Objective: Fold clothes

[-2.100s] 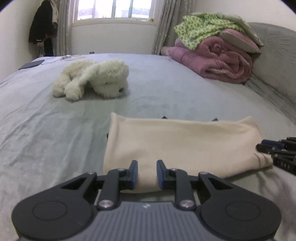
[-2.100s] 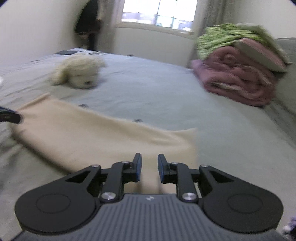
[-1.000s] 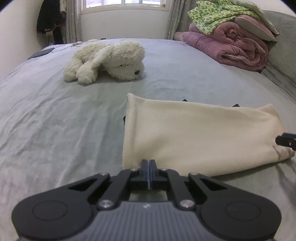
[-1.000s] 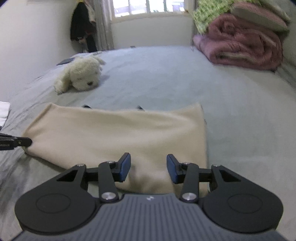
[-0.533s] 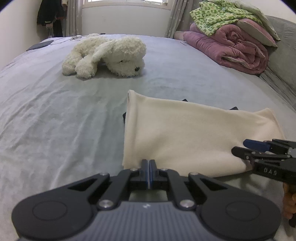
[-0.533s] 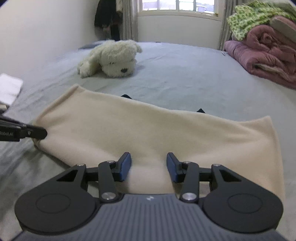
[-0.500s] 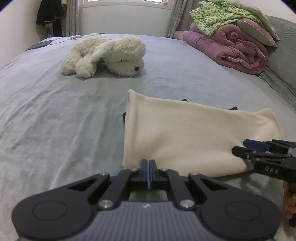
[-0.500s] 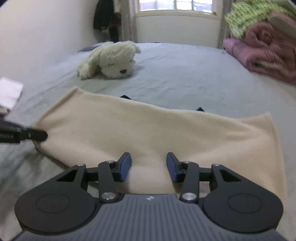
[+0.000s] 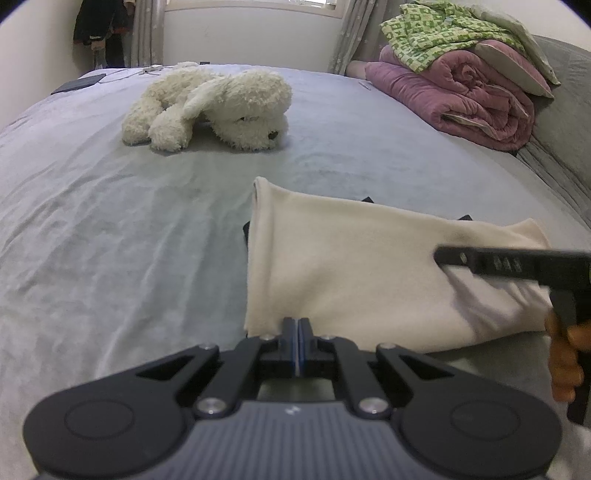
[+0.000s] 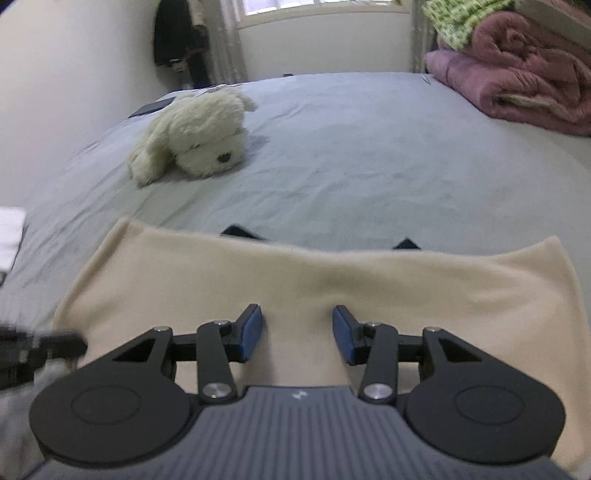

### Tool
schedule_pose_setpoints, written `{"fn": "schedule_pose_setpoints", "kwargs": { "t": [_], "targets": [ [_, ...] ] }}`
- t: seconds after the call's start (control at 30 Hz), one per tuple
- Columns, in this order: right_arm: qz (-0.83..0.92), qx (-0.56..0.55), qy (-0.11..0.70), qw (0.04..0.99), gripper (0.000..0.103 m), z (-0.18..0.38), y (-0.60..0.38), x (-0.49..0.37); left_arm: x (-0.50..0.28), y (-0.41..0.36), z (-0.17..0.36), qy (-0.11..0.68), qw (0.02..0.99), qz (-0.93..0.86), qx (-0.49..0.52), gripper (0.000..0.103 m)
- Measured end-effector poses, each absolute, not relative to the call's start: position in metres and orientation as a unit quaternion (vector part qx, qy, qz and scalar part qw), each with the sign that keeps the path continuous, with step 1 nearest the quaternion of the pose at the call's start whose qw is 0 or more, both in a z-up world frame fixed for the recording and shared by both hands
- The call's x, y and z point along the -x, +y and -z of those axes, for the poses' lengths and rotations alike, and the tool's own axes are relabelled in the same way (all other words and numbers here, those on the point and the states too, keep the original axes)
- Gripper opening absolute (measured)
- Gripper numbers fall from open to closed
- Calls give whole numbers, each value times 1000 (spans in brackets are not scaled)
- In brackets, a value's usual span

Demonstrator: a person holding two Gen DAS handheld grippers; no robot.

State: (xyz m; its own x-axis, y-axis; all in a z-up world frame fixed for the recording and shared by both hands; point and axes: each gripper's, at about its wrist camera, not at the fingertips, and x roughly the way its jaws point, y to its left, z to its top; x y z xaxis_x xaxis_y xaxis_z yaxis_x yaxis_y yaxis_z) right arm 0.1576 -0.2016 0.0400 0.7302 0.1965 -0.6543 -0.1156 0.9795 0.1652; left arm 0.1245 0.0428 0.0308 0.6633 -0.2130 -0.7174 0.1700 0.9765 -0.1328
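The cream garment (image 9: 354,273) lies as a flat folded band on the grey bed (image 9: 110,240), its near left corner pinched by the pressed-together left tool (image 9: 298,330), seemingly to lift a fold, while the right tool (image 10: 297,334) hovers spread over it.

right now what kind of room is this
Most likely a bedroom: the cream garment lies on a wide grey bed, a plush dog rests further back, and rolled pink bedding is stacked by the curtained window.
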Motion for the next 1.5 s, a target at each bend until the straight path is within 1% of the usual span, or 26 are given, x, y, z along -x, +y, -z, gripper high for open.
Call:
{"fn": "schedule_pose_setpoints", "kwargs": {
  "t": [0.27,0.4,0.43,0.57,0.7,0.73,0.77,0.87,1.1,1.2,1.4,1.43,1.5],
  "targets": [
    [-52,-40,377,924,44,-33,-191,-193,-126,45,-30,399,910,109,36,4],
    [-39,-11,368,929,44,-34,-185,-196,-126,46,-30,400,909,110,39,4],
    [-35,-8,362,931,41,-36,-184,-196,-126,46,-30,400,909,110,39,4],
    [-25,-50,321,946,40,-50,-199,-176,-127,47,-30,402,908,111,44,4],
    [-21,-28,305,952,40,-52,-205,-138,-128,48,-30,404,907,112,49,4],
    [-18,-22,302,953,37,-51,-205,-130,-128,48,-30,404,907,112,51,4],
    [-15,-16,300,954,30,-51,-205,-121,-128,49,-30,404,906,112,52,4],
    [-19,-17,298,954,21,-48,-203,-101,-128,48,-30,403,907,112,51,4],
    [-41,-4,304,952,19,-36,-194,-78,-128,48,-29,402,907,113,49,4],
    [-48,2,307,951,16,-30,-193,-71,-128,48,-29,401,908,113,47,4],
    [-46,3,304,952,15,-32,-215,-63,-128,48,-28,399,909,113,47,4],
    [-45,0,304,952,14,-32,-220,-61,-128,48,-28,399,909,113,48,4],
    [-38,-3,303,952,7,-34,-230,-59,-128,49,-28,399,909,113,49,4]
  ]
}}
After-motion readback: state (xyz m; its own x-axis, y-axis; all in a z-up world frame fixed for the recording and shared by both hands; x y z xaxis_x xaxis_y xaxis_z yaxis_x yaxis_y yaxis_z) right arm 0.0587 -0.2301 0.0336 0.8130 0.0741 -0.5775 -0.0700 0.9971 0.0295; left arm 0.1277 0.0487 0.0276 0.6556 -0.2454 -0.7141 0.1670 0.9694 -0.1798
